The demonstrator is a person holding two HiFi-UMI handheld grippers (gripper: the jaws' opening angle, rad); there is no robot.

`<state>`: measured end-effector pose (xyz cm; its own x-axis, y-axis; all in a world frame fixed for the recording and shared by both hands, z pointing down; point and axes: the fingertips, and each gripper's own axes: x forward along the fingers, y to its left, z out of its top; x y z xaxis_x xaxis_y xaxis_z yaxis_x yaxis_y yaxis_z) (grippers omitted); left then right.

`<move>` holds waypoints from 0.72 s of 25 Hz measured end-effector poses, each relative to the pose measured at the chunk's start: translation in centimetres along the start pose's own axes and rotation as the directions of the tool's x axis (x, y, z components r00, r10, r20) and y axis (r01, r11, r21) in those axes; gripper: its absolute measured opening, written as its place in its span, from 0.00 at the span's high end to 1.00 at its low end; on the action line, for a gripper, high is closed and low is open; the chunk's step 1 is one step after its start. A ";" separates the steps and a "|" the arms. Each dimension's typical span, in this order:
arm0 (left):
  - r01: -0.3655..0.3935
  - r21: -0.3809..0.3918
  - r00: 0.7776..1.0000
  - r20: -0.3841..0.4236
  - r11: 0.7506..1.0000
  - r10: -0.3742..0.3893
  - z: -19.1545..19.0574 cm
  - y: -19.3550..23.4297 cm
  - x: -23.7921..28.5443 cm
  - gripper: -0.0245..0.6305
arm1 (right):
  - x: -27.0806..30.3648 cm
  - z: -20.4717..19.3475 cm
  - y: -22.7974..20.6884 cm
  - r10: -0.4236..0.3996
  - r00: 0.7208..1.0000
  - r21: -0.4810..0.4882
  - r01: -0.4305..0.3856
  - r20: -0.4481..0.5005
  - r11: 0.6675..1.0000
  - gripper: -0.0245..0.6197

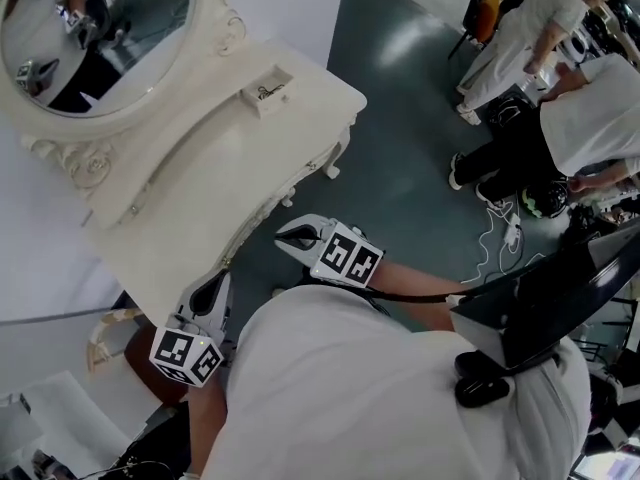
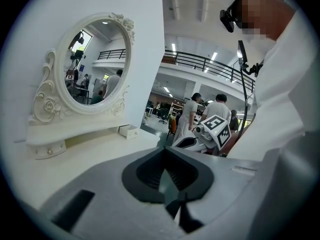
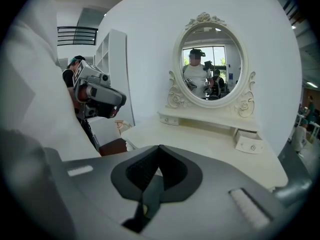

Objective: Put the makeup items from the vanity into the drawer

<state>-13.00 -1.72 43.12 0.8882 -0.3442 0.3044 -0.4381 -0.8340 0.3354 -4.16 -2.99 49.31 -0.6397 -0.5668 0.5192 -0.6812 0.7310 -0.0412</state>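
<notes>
makeup items do not show anywhere on the vanity (image 1: 200, 173): its pale top looks bare in all three views, so either the clearing is finished or the pieces lie where no camera reaches. the small drawer (image 1: 266, 93) at one end of the shelf below the mirror (image 1: 90, 28) stands pulled out, and that is the likeliest place for them, but its inside is not visible from any angle. if the job is done, pushing that drawer in would be what is left. the left gripper (image 2: 166, 156) and the right gripper (image 3: 159, 154) both hang close to the person's body, short of the tabletop, each with its jaws clenched tip to tip on nothing. any drawer in the vanity's front is hidden from above.
</notes>
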 end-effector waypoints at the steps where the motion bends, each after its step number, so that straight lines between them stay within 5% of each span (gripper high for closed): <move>1: 0.000 -0.001 1.000 0.000 1.000 0.000 0.0 0.1 0.0 0.97 | 0.1 0.1 0.0 0.003 1.000 -0.002 -0.003 0.000 1.000 0.96; 18: -0.019 -0.012 1.000 -0.004 1.000 0.019 -0.6 1.1 -0.8 0.97 | 2.0 1.0 0.9 0.040 0.999 -0.058 -0.041 -0.011 0.997 0.96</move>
<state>-14.24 -2.13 43.79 0.8793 -0.3581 0.3140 -0.4564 -0.8220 0.3406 -6.38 -3.85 49.39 -0.6627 -0.5326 0.5264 -0.6326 0.7744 -0.0129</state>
